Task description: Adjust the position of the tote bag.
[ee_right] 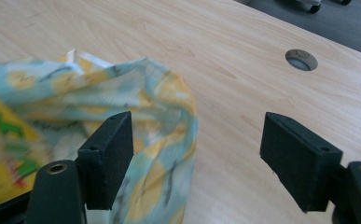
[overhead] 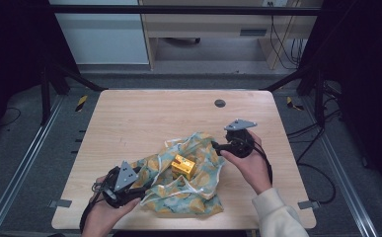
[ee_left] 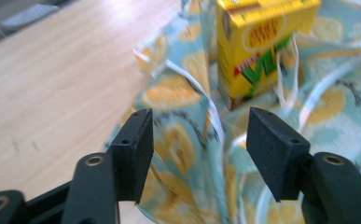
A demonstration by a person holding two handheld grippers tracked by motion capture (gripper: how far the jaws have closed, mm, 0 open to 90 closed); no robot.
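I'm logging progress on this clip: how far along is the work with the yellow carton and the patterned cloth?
Done: the yellow drink carton stands on the spread-out light-blue cloth with the lemon print. In hand: nothing. The left gripper and right gripper are both open, with cloth below them but not pinched. Left: the cloth lies loose around the carton, neither wrapped nor tied, so any bundling is yet to do.
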